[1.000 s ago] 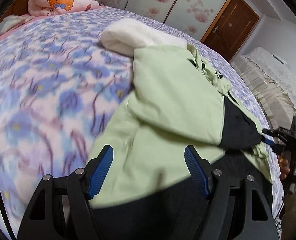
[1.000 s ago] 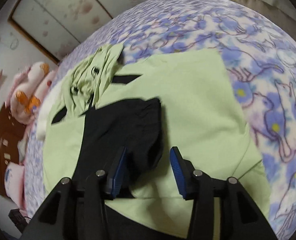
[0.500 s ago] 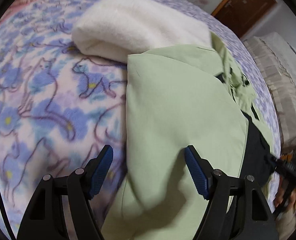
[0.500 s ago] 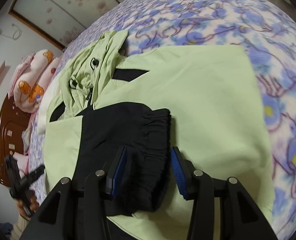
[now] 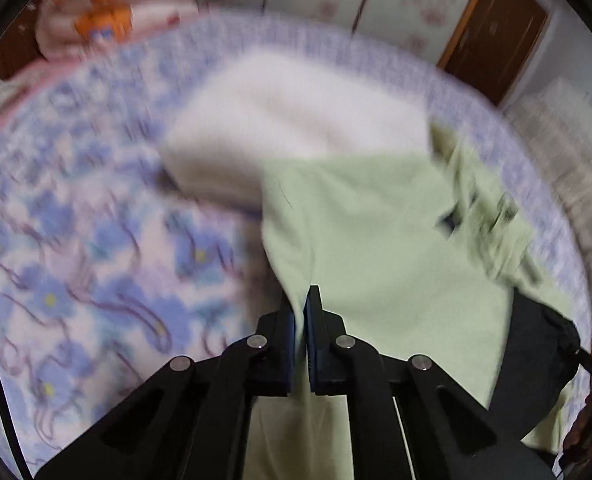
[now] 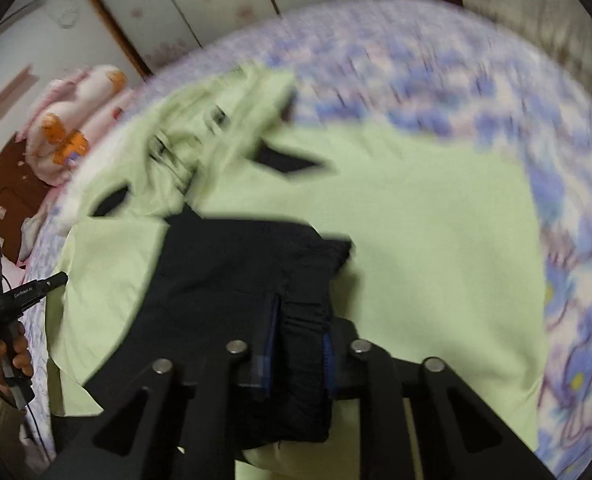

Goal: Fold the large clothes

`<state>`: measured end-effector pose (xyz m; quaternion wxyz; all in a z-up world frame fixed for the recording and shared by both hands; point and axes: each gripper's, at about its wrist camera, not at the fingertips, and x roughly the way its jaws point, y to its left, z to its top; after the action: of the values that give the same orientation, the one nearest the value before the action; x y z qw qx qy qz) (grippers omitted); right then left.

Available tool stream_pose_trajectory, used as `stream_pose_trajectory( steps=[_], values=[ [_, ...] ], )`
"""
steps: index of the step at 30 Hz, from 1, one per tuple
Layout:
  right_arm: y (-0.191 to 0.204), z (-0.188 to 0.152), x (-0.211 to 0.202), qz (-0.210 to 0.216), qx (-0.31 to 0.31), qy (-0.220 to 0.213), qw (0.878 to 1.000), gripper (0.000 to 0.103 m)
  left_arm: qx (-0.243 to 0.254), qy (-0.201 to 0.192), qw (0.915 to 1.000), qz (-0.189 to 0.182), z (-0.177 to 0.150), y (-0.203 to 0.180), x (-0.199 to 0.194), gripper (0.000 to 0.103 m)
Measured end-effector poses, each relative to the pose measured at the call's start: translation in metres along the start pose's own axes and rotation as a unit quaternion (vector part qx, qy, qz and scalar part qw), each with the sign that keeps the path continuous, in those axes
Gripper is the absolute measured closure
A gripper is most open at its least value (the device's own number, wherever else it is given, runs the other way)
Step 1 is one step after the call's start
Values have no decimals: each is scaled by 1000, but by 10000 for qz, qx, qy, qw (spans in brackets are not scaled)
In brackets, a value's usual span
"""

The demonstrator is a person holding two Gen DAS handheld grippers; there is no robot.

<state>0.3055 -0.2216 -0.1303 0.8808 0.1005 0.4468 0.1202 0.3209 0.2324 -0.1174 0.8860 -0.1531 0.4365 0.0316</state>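
Matt green-and-black cloth jacket, fluffy white blanket, soft printed bedspread, glossy wooden door.

Lying on one floral bedspread are one light-green jacket with one black cuffed sleeve and one folded white blanket, one pink quilt bundle is sitting behind, and two grippers, left gripper and right gripper, are showing.

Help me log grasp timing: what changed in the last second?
Both grippers closed. The left gripper, open a second ago, is now shut on the green jacket's edge; the right gripper has clamped the black cuff. The white folded blanket and floral bedspread stayed put.
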Motion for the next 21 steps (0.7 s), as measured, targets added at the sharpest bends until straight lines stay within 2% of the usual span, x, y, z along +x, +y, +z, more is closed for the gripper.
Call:
stream_pose_trajectory(
  steps=[2,3,6,7,9,12,17,21],
  values=[
    [9,2,-4,-209,-225,-347,9989,91,-77,-290,9995,103,4,6,-9,101],
    [11,2,0,-397,-305,-366,9981,91,-82,-318,9992,242,6,10,-8,101],
    [3,-4,27,-908,-338,-13,9953,89,-4,-156,9973,717,5,17,7,103],
    [-1,-8,34,-1005,-276,151,9944,82,5,-100,9965,832,3,27,9,103],
    [-13,-11,34,-870,22,360,9956,80,-132,-2,9963,853,2,37,12,103],
    [-25,-10,16,-618,402,347,9967,79,-363,45,9972,650,1,49,6,100],
    [-24,-8,-26,-534,390,-64,9978,78,28,-11,9995,330,-10,26,-18,88],
    [-9,-17,-41,-423,219,-223,9986,78,210,165,9983,-513,-27,-11,-30,76]
  ],
)
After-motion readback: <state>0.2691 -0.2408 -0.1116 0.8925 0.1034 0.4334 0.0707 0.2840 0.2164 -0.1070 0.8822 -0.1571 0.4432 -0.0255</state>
